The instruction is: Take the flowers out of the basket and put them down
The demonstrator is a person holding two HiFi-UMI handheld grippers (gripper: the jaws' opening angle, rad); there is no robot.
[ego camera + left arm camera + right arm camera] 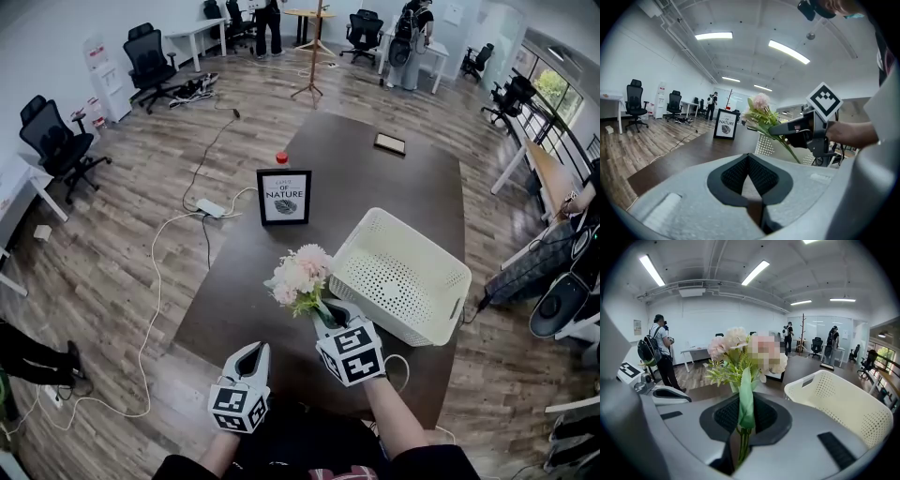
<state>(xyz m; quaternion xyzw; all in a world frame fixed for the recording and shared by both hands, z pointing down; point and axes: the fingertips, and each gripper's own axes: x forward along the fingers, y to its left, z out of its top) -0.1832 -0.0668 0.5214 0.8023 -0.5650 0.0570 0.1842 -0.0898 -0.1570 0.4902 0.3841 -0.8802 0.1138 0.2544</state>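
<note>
The right gripper, tilted down, grips the flowers in its jaws; the left gripper has its jaws closed, empty.

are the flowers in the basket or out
Out. The right tongs grip the flowers by their stems, beside the basket, over the table.

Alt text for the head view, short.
Right gripper holds a bunch of pale flowers by the stems above a dark table, beside an empty white basket. Left gripper is shut, empty. A framed sign stands behind.
</note>
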